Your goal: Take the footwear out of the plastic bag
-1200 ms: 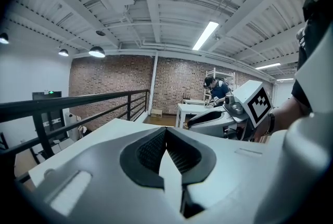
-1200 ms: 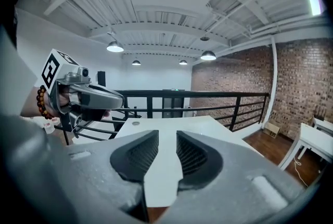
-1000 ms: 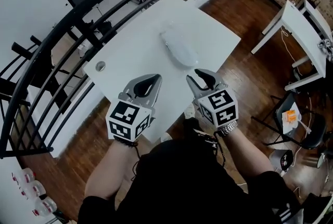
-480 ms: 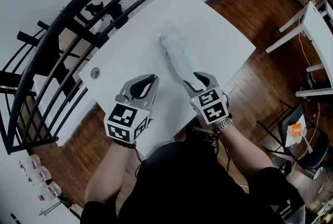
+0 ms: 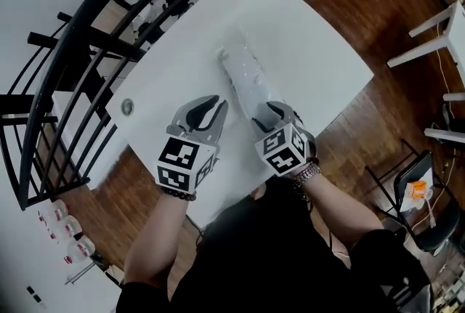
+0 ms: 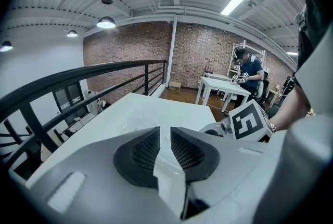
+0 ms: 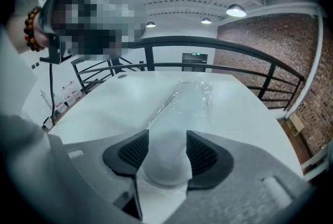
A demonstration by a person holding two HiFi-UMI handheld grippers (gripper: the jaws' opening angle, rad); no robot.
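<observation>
Right tongs (image 5: 270,110) and left tongs (image 5: 209,107) have dropped toward the table (image 5: 320,50). Right, just opened wide, straddles the footwear (image 7: 165,158) in its plastic bag (image 5: 243,72), ungripped; left, just parting slightly, empty. Likely approach step; next: clamp footwear

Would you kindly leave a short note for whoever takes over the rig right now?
The left gripper has just been opening: jaws narrowly apart, nothing between them, over the table left of the plastic bag.
The right gripper has just opened wide, straddling the bag's near end, apparently not gripping yet.
The white footwear lies inside the bag.
Done: approach only. Left: hold the bag, draw the footwear out.
</observation>
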